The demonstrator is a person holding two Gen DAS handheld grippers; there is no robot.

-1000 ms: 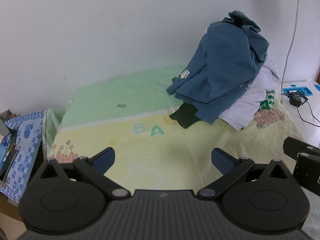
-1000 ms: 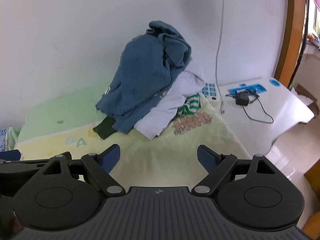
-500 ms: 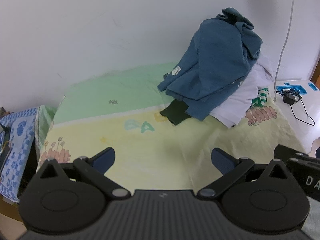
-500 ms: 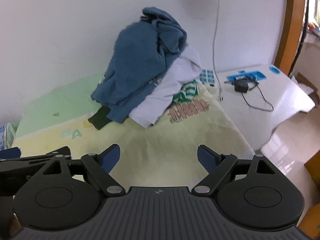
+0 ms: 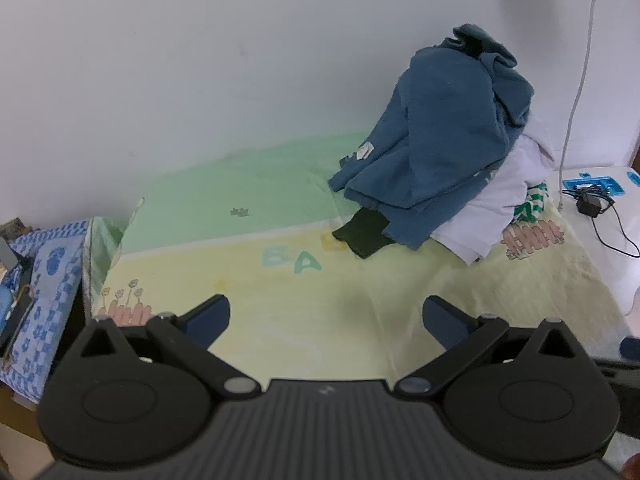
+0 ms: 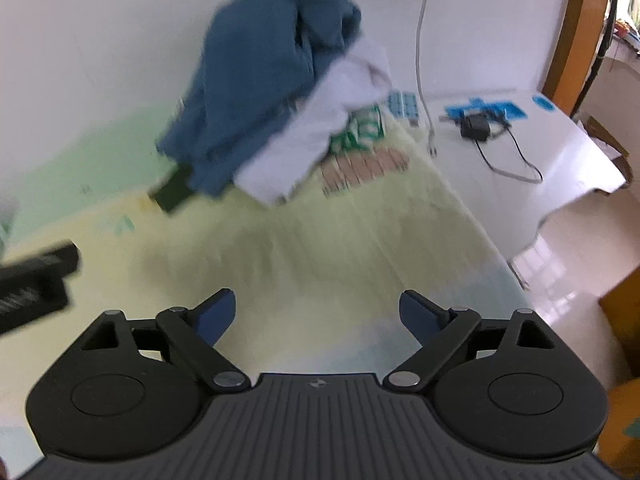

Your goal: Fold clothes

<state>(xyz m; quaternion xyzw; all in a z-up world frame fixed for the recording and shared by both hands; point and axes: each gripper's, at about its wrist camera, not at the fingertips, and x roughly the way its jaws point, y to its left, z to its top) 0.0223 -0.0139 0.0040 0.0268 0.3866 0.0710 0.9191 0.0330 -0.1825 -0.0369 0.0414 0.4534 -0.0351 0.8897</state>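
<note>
Shift since earlier frames: right gripper swings nearer and tips toward the clothes pile, its view smeared by motion; left gripper changes little, though the pile sits slightly farther right in its view.
Left gripper: jaws spread wide, nothing between them, hovering over bare sheet.
Right gripper: jaws also spread wide and empty, over the near yellow part of the sheet.
Pile location: far right of the bed, heaped against the wall, well apart from both grippers.
Why heaped: likely dumped unsorted; open sheet in front probably serves as folding space.
Garment count: four visible layers — one blue top, one white garment, one dark piece, one green-and-white striped item.
Side table: one charger, one hanging cable.
Step, judged: approach; nothing folded yet.
</note>
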